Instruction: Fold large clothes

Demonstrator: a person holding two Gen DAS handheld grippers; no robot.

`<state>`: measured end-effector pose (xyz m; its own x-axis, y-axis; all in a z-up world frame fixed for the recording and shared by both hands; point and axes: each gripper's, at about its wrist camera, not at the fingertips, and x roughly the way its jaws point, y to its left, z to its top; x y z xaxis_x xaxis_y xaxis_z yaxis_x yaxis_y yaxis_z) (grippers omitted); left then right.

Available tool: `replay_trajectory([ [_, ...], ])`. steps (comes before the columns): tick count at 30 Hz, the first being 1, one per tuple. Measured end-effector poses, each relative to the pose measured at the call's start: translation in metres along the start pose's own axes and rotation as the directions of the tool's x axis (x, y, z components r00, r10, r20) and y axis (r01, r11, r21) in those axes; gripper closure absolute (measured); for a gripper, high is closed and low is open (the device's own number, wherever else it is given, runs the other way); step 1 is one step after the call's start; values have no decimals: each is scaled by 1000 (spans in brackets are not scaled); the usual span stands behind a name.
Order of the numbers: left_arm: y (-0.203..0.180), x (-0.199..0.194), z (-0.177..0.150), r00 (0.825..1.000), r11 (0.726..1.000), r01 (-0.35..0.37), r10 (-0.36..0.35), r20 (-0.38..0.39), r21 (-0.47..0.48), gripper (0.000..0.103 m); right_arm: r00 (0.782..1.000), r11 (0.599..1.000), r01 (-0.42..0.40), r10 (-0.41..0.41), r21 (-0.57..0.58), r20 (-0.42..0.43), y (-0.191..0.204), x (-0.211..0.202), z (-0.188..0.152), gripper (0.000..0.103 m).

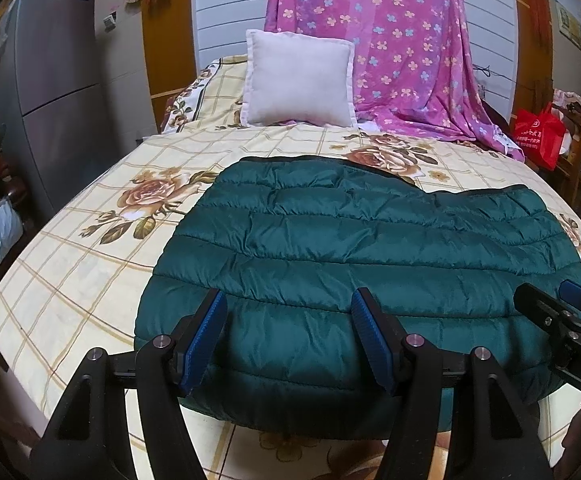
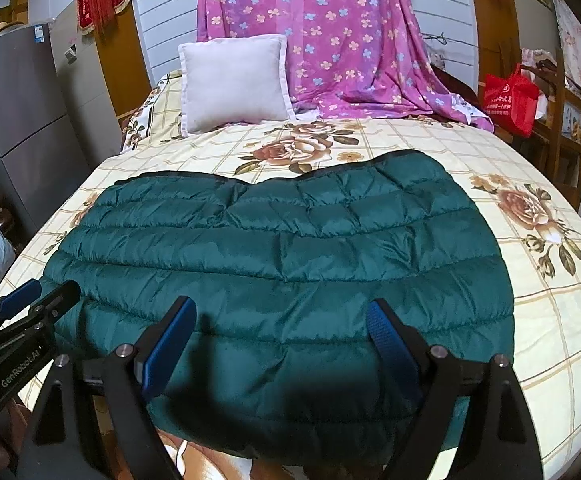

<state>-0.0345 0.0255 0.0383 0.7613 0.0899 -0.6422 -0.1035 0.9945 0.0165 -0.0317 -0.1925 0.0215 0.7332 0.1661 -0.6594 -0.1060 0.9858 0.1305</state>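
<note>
Bed point(image 1: 70, 264): covered by a cream checked sheet printed with brown roses; it carries everything below.
Pink floral cloth point(image 1: 402, 48): draped at the head of the bed, hanging down onto the sheet beside the pillow.
Green puffer jacket point(image 1: 362, 248): dark teal, quilted in horizontal bands, lying flat on the near half of the bed; its near edge reaches almost to the bed's near edge, and its far edge shows two rounded lobes with a dip between them.
Pillow point(image 1: 298, 80): pale square cushion, upright against the headboard, well apart from the jacket.
Red bag point(image 1: 538, 136): hanging at a wooden rack to the right of the bed.
Left claw point(image 1: 288, 340): tilted downward over the jacket's near left part; jaws released, blue pads apart with only jacket fabric seen between and below them; whether the tips touch the fabric cannot be told.
Right claw point(image 2: 280, 344): tilted downward at a like angle over the jacket's near right part; jaws spread wide and released, nothing gripped.
Claws together: side by side, near each other; each one's tip shows at the edge of the other's view.
</note>
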Motion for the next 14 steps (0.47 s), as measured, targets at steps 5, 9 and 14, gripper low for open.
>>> replay_trajectory([
  [5, -2, 1, -1, 1000, 1000, 6, -6, -3, 3, 59, 1000, 1000, -7, 7, 8, -5, 1, 2, 0, 13],
  [9, -4, 1, -1, 1000, 1000, 8, -8, 3, 11, 59, 1000, 1000, -5, 5, 5, -7, 1, 3, -1, 13],
  [14, -5, -1, 0, 1000, 1000, 9, -9, 14, 21, 59, 1000, 1000, -12, 12, 15, -5, -1, 3, 0, 13],
])
